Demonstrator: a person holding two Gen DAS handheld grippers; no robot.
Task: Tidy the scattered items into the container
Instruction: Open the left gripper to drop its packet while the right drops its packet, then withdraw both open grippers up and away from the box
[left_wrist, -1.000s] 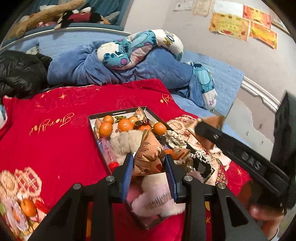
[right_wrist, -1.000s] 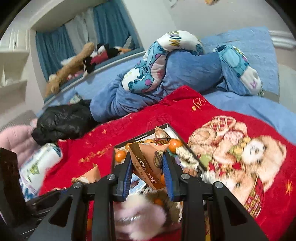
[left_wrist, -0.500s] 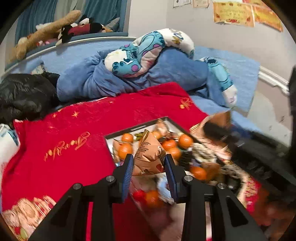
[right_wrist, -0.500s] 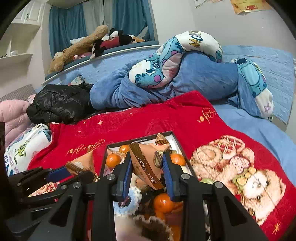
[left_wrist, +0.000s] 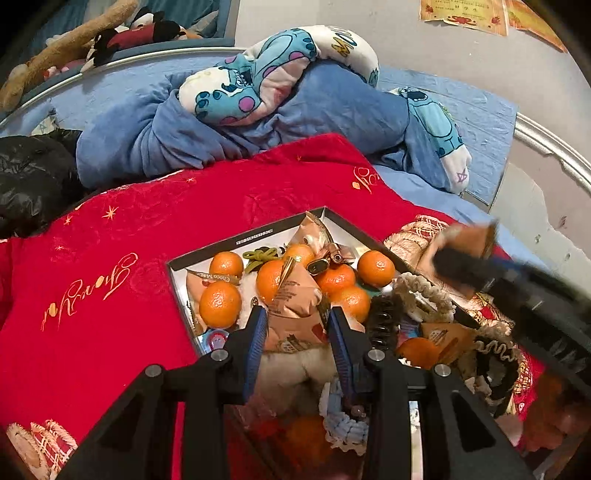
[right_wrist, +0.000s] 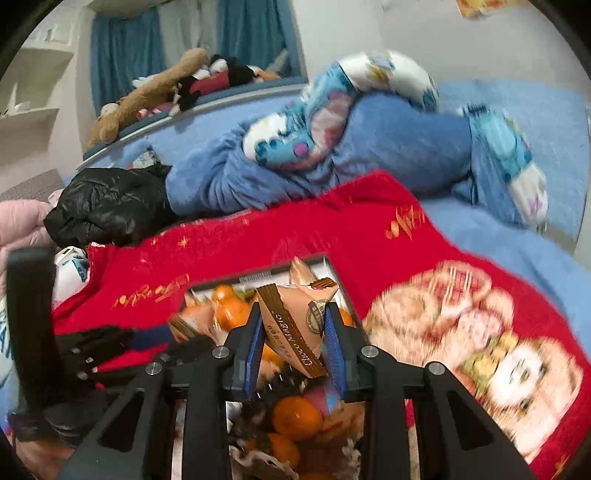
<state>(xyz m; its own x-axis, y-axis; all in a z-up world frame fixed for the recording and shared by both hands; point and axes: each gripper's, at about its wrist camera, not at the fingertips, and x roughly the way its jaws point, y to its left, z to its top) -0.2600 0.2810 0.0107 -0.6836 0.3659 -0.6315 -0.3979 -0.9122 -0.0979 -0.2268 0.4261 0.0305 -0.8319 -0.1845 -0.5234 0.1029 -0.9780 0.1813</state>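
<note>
My left gripper (left_wrist: 297, 325) is shut on a tan snack packet (left_wrist: 295, 310) and hangs over the black-rimmed box (left_wrist: 255, 236) on the red blanket. The box holds several oranges (left_wrist: 219, 304), more packets, hair ties and fluffy items. My right gripper (right_wrist: 293, 325) is shut on another tan packet (right_wrist: 295, 325) printed "Choco Magic", also above the box (right_wrist: 258, 275). The right gripper shows blurred at the right of the left wrist view (left_wrist: 480, 269), and the left gripper appears at the left of the right wrist view (right_wrist: 122, 343).
The red blanket (left_wrist: 110, 277) with a bear print (right_wrist: 480, 332) covers the bed. Behind lie a blue quilt (left_wrist: 184, 129), a monster-print pillow (left_wrist: 258, 74) and a black jacket (left_wrist: 26, 177). Plush toys (right_wrist: 166, 85) sit on a ledge.
Both grippers have moved forward and lower over the box, each still holding its packet. The box and oranges now loom larger, and the right wrist view is blurred by motion.
</note>
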